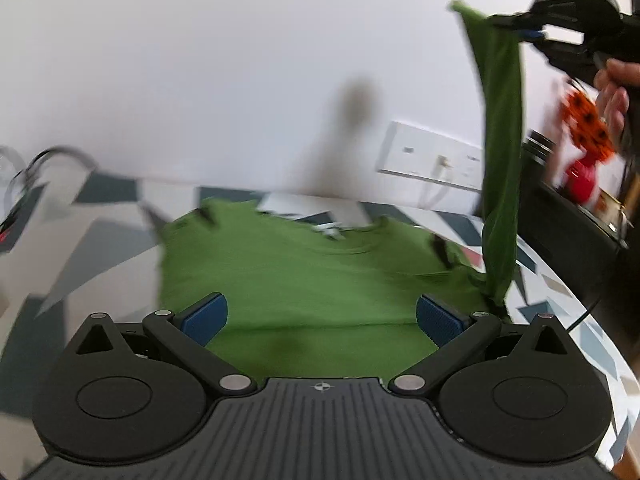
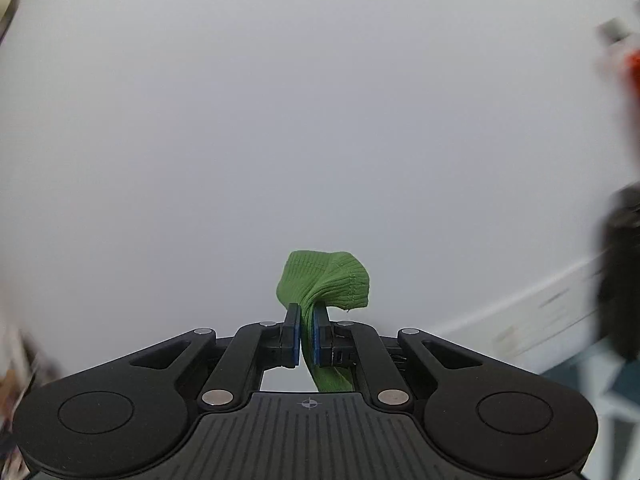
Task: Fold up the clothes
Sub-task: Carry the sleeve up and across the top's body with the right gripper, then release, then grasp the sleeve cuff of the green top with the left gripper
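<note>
The left gripper (image 1: 320, 318) is hovering with its blue-padded fingers spread wide, nothing between them. Just beyond and beneath those fingers, the green ribbed knit garment (image 1: 304, 276) is lying flat on the table covered in a grey, white and dark-blue geometric cloth (image 1: 80, 240). Up and to the right of the left gripper, one sleeve of the garment is rising in a taut strip to the right gripper (image 1: 516, 26), which a hand (image 1: 612, 92) is holding. In the right wrist view, the right gripper (image 2: 306, 336) is pinching the ribbed cuff between pressed-together pads, the cuff end poking out just ahead. Farther off, a white socket panel (image 1: 432, 156) is sitting on the white wall (image 1: 240, 60).
</note>
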`<state>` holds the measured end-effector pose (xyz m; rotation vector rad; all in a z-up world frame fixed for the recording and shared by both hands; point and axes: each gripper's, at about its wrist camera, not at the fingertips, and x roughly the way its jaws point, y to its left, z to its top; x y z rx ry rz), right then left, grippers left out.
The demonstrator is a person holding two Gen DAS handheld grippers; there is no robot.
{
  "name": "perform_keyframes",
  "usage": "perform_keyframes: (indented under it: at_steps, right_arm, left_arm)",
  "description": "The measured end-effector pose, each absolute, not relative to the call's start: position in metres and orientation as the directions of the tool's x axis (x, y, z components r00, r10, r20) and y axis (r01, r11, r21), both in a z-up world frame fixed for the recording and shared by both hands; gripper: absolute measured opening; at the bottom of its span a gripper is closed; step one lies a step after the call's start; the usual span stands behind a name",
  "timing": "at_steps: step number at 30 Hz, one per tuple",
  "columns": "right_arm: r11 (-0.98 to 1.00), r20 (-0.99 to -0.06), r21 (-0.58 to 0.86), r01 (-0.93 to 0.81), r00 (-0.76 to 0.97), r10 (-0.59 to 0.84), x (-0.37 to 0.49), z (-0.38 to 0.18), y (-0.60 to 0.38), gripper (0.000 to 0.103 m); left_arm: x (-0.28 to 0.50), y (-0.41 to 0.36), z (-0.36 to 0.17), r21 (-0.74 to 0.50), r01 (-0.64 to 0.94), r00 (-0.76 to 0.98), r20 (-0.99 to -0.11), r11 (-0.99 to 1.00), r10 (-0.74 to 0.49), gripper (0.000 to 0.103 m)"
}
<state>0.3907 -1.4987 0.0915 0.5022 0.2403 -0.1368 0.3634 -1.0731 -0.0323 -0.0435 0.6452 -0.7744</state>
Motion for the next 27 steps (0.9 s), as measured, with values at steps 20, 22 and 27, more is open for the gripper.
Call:
perform_keyframes:
  at_steps: [20, 22, 27]
  right_arm:
    - [0.887, -0.591, 0.403, 0.226, 0.804, 0.063, 0.401, -0.014, -1.463, 0.049]
    - [0.905, -0.622, 0.332, 0.266, 0.783, -0.002, 0.374, -0.022, -1.472, 0.049]
    - [0.898, -0.683, 0.243, 0.367, 0.722, -0.110, 0.319, -0.047, -1.484, 0.049]
  left_arm:
    - [0.415, -1.045, -0.042, -0.485, 0.511, 0.445, -0.558, 0.710, -0.701, 0.103]
    - [0.428, -1.058, -0.045, -0.521, 0.486, 0.428, -0.558, 0.702, -0.711, 0.103]
    - [0.465, -1.093, -0.058, -0.598, 0.437, 0.345, -0.578, 0.672, -0.739, 0.082]
